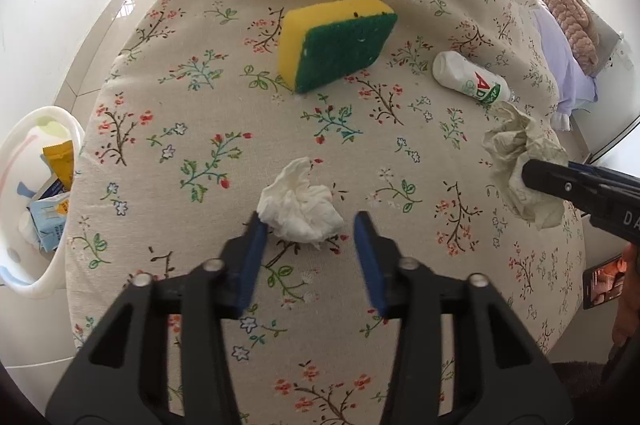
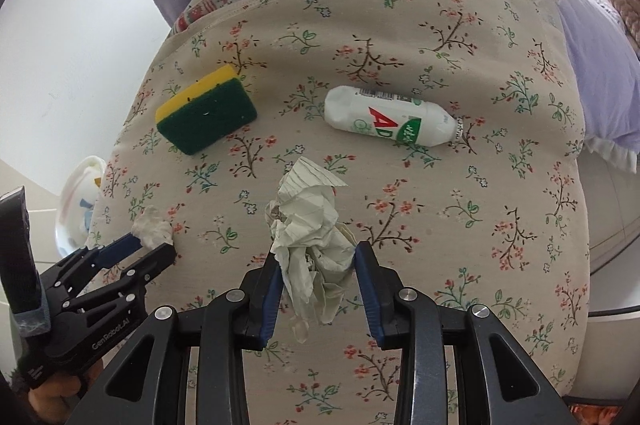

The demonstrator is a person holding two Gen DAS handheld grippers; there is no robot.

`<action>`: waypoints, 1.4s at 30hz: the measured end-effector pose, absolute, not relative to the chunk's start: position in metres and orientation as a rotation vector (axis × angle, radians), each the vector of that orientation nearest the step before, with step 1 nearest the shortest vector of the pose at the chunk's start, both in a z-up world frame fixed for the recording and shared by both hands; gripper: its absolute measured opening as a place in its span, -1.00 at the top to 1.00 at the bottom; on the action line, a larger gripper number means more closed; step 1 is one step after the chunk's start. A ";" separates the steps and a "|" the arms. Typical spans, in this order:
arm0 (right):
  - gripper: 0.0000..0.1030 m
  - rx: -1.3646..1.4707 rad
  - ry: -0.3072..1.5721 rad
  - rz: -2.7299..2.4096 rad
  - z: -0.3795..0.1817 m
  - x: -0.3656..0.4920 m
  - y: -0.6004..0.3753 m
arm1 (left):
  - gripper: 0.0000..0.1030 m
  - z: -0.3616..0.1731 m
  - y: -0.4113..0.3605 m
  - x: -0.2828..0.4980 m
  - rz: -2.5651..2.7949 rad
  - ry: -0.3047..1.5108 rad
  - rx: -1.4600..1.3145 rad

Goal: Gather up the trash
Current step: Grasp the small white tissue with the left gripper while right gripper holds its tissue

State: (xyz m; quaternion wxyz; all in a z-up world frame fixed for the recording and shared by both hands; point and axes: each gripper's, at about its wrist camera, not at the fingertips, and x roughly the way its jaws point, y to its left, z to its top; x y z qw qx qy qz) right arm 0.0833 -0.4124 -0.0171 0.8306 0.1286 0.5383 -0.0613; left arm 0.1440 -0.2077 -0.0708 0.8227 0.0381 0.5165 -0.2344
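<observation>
Floral cloth (image 1: 208, 113) over table, perhaps beside bed (image 2: 600, 97).

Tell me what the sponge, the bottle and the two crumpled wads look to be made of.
Sponge: yellow foam with a rough green scouring layer.
Bottle: smooth white plastic, apparently, with a printed label.
White wad: soft, matte tissue, judging by its limp folds.
Greyish wad: lined paper, sharper creases.

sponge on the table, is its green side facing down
No, the sponge lies on the floral tablecloth with its green scouring side up and yellow foam along the edge.
</observation>
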 end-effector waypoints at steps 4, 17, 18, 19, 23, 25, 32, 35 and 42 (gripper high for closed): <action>0.29 0.275 1.147 -0.133 -0.017 0.081 -0.416 | 0.46 -0.073 -0.208 0.144 -0.504 1.099 0.086; 0.29 0.280 1.129 -0.114 -0.010 0.077 -0.406 | 0.54 -0.056 -0.190 0.137 -0.516 1.080 0.061; 0.29 0.281 1.129 -0.110 -0.010 0.078 -0.405 | 0.54 -0.054 -0.186 0.137 -0.513 1.078 0.057; 0.29 0.284 1.127 -0.107 -0.009 0.079 -0.403 | 0.54 -0.053 -0.182 0.137 -0.510 1.076 0.054; 0.29 0.288 1.123 -0.088 -0.007 0.083 -0.391 | 0.54 -0.049 -0.165 0.140 -0.493 1.065 0.041; 0.29 0.284 1.120 -0.076 -0.006 0.086 -0.383 | 0.54 -0.046 -0.156 0.141 -0.482 1.059 0.032; 0.29 0.257 1.110 -0.029 -0.003 0.099 -0.349 | 0.54 -0.037 -0.117 0.146 -0.432 1.041 -0.013; 0.29 0.248 1.106 -0.007 -0.001 0.104 -0.333 | 0.54 -0.035 -0.098 0.148 -0.403 1.033 -0.032; 0.29 0.220 1.098 0.045 0.001 0.119 -0.294 | 0.54 -0.030 -0.056 0.151 -0.341 1.021 -0.066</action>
